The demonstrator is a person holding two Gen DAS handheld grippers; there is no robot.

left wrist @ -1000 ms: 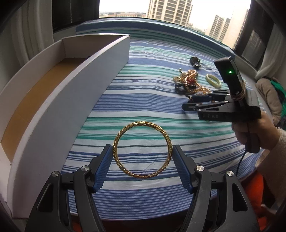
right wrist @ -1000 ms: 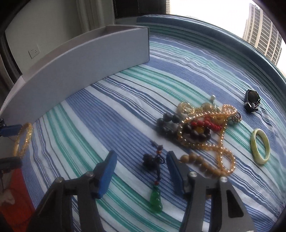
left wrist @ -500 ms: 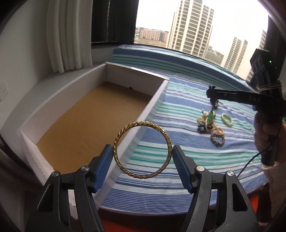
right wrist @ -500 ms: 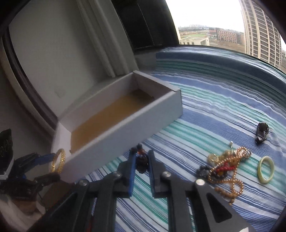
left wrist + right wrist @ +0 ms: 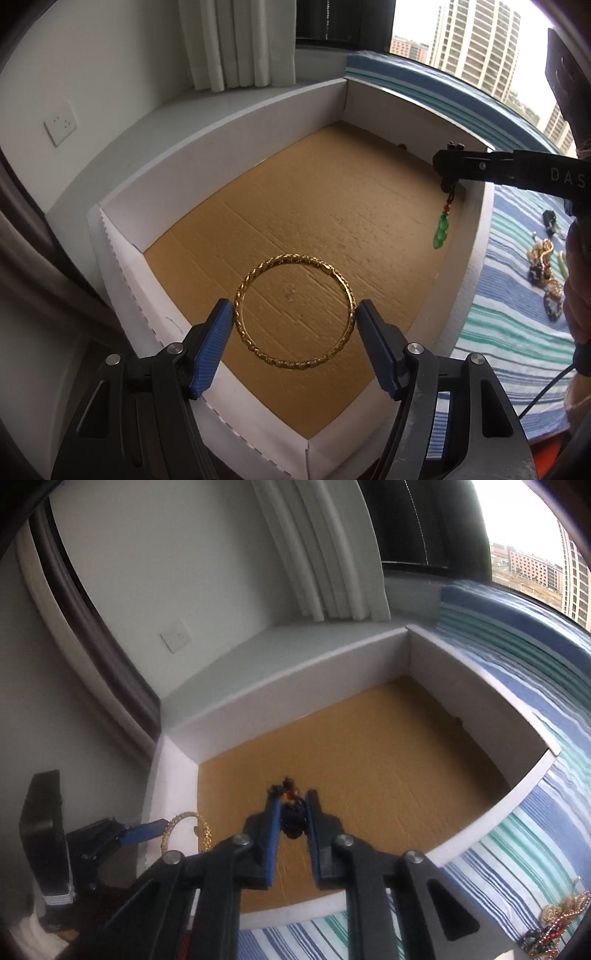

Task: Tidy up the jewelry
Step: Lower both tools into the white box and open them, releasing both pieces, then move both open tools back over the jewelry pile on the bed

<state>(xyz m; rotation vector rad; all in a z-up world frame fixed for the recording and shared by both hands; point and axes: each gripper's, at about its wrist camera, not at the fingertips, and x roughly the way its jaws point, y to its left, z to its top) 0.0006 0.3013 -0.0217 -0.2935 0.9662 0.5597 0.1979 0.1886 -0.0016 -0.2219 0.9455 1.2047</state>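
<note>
My left gripper (image 5: pixel 294 314) is shut on a gold bangle (image 5: pixel 295 266) and holds it above the near end of a white box (image 5: pixel 221 125) with a brown cardboard floor. In the right wrist view the bangle (image 5: pixel 205 830) shows at the box's left corner. My right gripper (image 5: pixel 293 805) is shut on a dark beaded charm (image 5: pixel 293 821) over the box (image 5: pixel 295 679). In the left wrist view the right gripper (image 5: pixel 448 166) reaches in from the right, and the charm's green pendant (image 5: pixel 441 230) dangles below it above the box floor.
A pile of loose jewelry (image 5: pixel 543 266) lies on the blue and green striped cloth (image 5: pixel 509 325) right of the box, also seen in the right wrist view (image 5: pixel 557 919). A wall with a socket (image 5: pixel 61 123) and curtains stand behind the box.
Both grippers have swung left from the striped cloth to above the box. The right gripper closed on the charm and lifted it; the left kept the bangle.
</note>
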